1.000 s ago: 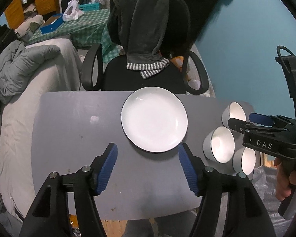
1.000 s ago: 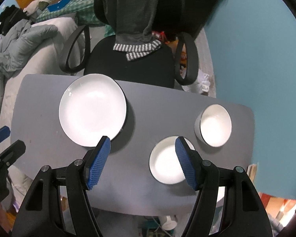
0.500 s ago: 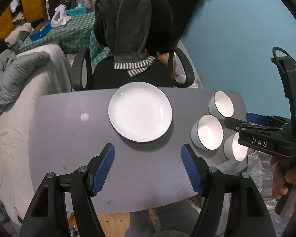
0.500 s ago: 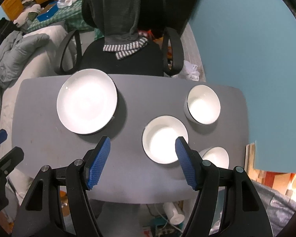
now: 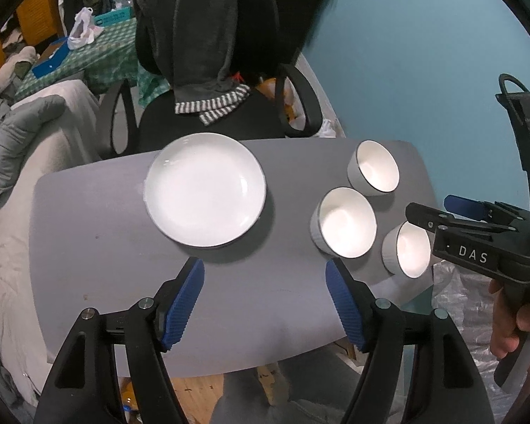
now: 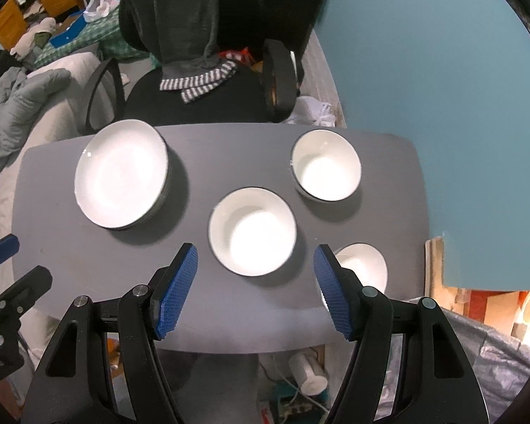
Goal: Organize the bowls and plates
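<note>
1. Count first: one white plate [image 5: 205, 190] on the left of the grey table [image 5: 99, 247], then three white bowls to its right, and two grippers above it all.
2. On the left, the left gripper [image 5: 265, 300] hangs over the near edge of the table with its blue pads spread wide and nothing between them.
3. The plate lies flat just beyond that gripper, towards the far left of the tabletop; it is round, shallow and glossy with a thin dark rim, and the right wrist view hints at a second rim beneath it, though that cannot be confirmed.
4. Moving right, the middle bowl [image 6: 252, 231] stands upright near the table's centre, the widest of the three, white inside with a dark rim line.
5. The far bowl [image 6: 325, 165] sits behind it on the right, apart from it; the near bowl [image 6: 362, 263] is at the right front edge, partly hidden behind a blue pad.
6. The right gripper [image 6: 256, 291] hovers over the front edge with its jaws wide apart, holding nothing, the middle bowl just ahead between its pads.
7. Beyond the table stands a black office chair [image 5: 265, 116] with a dark grey hoodie [image 5: 194, 24] draped over its back; a teal wall [image 5: 424, 53] fills the right, grey bedding [image 5: 14, 130] and a green checked cloth [image 5: 99, 56] the left.
</note>
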The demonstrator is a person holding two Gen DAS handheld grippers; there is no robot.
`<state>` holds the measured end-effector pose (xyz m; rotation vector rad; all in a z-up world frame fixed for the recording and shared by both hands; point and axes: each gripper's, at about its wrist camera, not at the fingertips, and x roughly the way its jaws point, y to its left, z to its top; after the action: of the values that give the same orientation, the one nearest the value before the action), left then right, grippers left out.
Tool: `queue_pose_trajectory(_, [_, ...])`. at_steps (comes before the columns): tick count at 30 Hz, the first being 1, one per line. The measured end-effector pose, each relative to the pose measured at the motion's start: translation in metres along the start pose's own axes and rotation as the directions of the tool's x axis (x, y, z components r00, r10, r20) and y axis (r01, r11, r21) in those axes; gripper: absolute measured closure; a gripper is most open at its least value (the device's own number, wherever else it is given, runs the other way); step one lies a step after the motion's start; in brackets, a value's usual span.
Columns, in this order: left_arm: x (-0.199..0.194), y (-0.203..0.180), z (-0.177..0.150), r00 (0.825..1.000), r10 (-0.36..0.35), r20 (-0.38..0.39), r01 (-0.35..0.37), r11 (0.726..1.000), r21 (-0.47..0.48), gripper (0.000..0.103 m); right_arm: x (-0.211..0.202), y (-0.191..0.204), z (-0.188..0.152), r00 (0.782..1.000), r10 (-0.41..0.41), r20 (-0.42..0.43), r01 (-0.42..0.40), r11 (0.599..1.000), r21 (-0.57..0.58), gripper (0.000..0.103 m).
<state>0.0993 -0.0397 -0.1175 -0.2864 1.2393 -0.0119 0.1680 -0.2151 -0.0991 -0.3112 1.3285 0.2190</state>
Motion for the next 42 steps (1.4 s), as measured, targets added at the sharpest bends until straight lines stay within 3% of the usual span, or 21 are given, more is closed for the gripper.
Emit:
queue_pose_trajectory(13, [0.043,-0.048,0.02,0.999,0.005,-0.052,-0.006,1.0,-0.023,0.03,0.032,-0.063,0.003,0.998,0.017,-0.052,-0.017,1.0,-0.012,0.036])
queue_pose_trajectory(22, [0.077,-0.062,0.027,0.995,0.02,-0.093,-0.026,0.997,-0.069,0.03,0.068,-0.091,0.003,0.992,0.076,-0.096,-0.078,0.997,-0.024,0.036])
queue_pose_trajectory(42, [0.148,-0.066,0.027,0.979,0.021,-0.201,-0.044,0.993,-0.108,0.03,0.141,-0.091,0.009,0.975,0.165,-0.15,-0.172,0.984,-0.039,0.036])
